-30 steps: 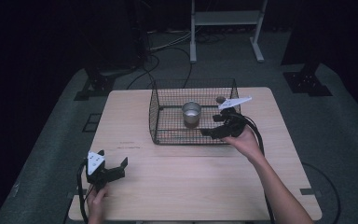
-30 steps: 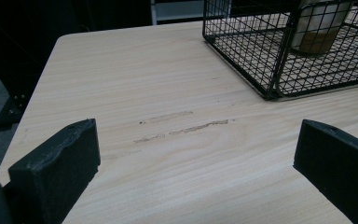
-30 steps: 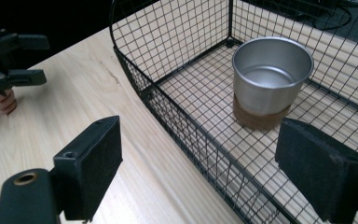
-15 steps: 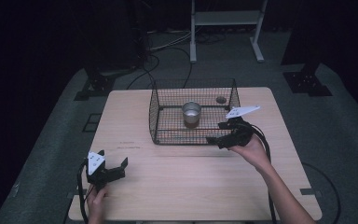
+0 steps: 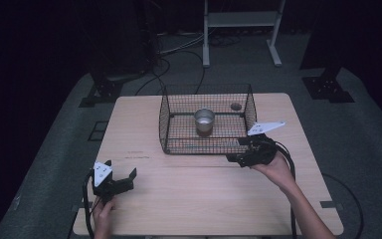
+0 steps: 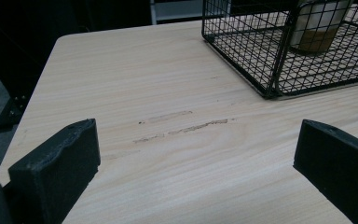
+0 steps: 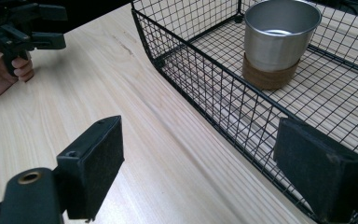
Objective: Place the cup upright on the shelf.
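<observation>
Nearest the person, the left gripper (image 5: 122, 180) rests on the counter (image 5: 199, 199) well apart from the wire basket (image 5: 166, 124), toward the front left corner. Its jaws stand wide open with nothing between them; bare wood with a faint scuff mark (image 6: 182, 128) lies ahead of them. Farther in, the right gripper (image 5: 239, 152) sits just beside the front right corner of the wire basket. Its jaws have just been closing, yet a gap remains; the basket's front wall crosses in front of them and no pad presses on anything. Inside the wire basket, the metal cup (image 7: 279, 42) stands upright on the mesh floor, near the middle. A small dark round object (image 5: 236, 106) lies near the basket's far right corner.
</observation>
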The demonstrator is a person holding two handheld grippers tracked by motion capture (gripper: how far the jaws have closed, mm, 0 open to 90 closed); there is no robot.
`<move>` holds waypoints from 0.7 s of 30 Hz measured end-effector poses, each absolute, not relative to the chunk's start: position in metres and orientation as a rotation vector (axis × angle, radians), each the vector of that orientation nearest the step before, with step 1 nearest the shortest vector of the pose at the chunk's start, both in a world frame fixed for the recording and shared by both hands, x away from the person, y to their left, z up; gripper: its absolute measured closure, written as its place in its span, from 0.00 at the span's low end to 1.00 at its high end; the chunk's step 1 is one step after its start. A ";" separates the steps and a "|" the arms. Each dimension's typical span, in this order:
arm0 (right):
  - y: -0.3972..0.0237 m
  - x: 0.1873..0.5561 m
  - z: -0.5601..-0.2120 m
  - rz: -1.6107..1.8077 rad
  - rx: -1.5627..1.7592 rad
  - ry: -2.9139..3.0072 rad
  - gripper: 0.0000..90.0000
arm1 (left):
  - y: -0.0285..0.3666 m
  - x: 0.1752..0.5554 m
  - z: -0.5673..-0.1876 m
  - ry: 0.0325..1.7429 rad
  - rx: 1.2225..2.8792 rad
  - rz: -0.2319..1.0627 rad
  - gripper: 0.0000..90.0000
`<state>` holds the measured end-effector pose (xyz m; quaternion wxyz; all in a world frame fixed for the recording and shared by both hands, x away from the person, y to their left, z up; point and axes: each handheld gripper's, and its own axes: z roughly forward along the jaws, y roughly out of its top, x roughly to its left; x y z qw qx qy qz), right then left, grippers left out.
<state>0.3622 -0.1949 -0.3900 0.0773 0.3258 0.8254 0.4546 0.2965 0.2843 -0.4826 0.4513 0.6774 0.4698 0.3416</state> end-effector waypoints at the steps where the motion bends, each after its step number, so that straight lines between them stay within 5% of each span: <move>1: -0.196 0.361 -0.391 1.368 0.973 2.472 0.18 | 0.284 0.297 -0.483 1.161 1.674 0.845 0.00; 21: -0.205 0.339 -0.409 1.366 0.944 2.505 0.20 | 0.284 0.296 -0.483 1.161 1.680 0.847 0.00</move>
